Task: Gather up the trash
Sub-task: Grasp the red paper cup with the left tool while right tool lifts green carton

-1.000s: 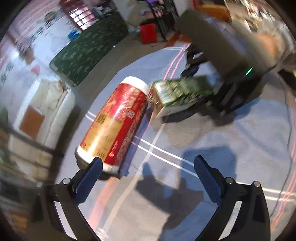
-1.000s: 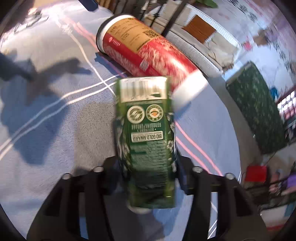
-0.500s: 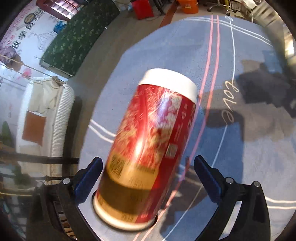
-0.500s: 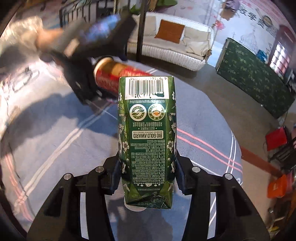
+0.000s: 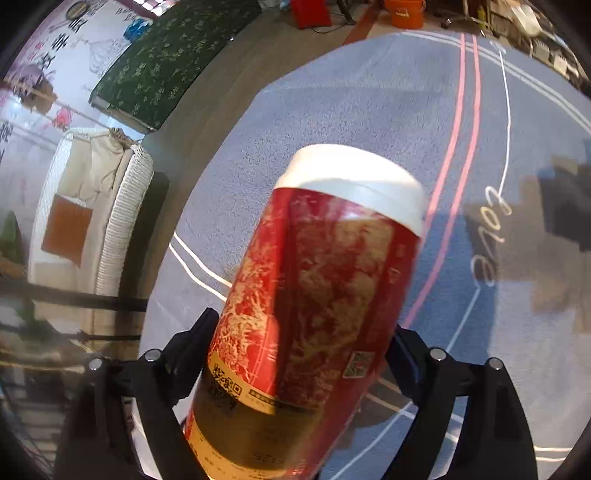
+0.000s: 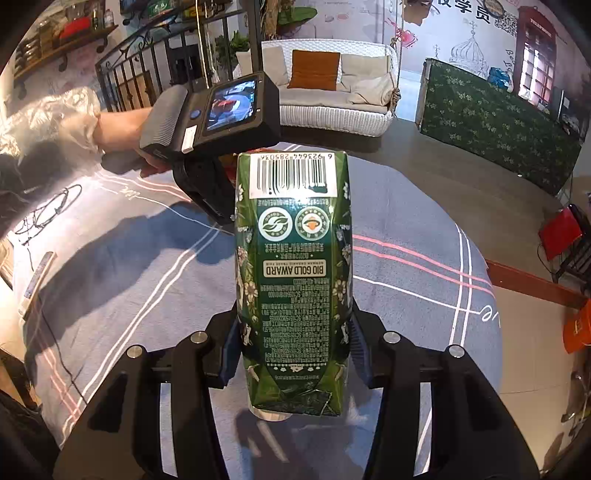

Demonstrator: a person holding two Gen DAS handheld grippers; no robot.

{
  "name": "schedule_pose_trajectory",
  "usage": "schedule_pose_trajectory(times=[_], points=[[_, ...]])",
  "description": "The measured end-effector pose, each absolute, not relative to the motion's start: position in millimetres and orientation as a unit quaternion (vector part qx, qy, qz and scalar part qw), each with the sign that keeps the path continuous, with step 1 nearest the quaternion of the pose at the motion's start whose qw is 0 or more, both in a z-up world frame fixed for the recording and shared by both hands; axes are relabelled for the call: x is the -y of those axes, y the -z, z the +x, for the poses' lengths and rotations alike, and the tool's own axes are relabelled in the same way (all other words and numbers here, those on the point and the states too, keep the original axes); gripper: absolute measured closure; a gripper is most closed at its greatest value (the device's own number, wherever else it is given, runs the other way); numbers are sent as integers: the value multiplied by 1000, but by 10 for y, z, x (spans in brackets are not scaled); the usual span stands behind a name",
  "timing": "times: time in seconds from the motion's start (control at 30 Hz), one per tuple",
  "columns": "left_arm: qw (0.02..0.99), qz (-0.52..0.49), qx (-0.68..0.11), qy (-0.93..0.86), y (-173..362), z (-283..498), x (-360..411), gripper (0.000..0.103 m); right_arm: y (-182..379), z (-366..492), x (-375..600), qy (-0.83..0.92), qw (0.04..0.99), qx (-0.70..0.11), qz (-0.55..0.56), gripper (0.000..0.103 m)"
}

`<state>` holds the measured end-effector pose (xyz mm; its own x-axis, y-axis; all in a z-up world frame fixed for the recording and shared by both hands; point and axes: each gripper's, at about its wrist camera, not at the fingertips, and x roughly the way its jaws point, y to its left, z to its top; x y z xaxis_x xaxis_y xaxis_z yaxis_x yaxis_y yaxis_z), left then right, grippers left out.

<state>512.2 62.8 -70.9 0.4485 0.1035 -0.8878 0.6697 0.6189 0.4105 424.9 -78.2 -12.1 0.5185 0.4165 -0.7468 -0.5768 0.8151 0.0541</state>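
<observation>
A red and gold canister (image 5: 314, 295) with a white lid lies on the blue-grey rug (image 5: 369, 110), its lid end pointing away. My left gripper (image 5: 304, 325) straddles its lower half. The jaws are closing, and the dark fingers (image 5: 195, 336) touch its sides. In the right wrist view a green drink carton (image 6: 293, 258) with a barcode on top is held above the rug (image 6: 129, 277), with my right gripper (image 6: 295, 332) shut on its lower part. Beyond the carton, a person's hand holds the left gripper's body (image 6: 207, 110), pointed down at the rug.
A white wicker sofa (image 6: 332, 99) and a table under green patterned cloth (image 6: 498, 122) stand past the rug's edge. A red box (image 6: 561, 232) and an orange bucket (image 5: 404, 13) sit on the bare floor. A thin cable (image 6: 48, 214) crosses the rug at left.
My left gripper moved in over the red canister and its fingers closed onto its sides. My right gripper lifted the green carton off the rug and rolled it upright.
</observation>
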Motion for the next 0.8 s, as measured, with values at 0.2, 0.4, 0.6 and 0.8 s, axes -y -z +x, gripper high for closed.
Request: schedule_pose_trajectory(times=[0.2, 0.4, 0.6, 0.8], points=[[798, 356, -448, 190, 544, 4840, -691, 28, 18, 4066, 852, -285, 875, -384, -79, 54], [860, 267, -400, 172, 282, 4424, -817, 30, -59, 3830, 967, -276, 885, -371, -59, 54], [896, 198, -359, 169, 101, 3893, -815, 31, -164, 3584, 1138, -266, 894, -360, -31, 54], [920, 111, -335, 172, -40, 3463, -756, 31, -131, 3254, 1290, -248, 902, -354, -13, 54]])
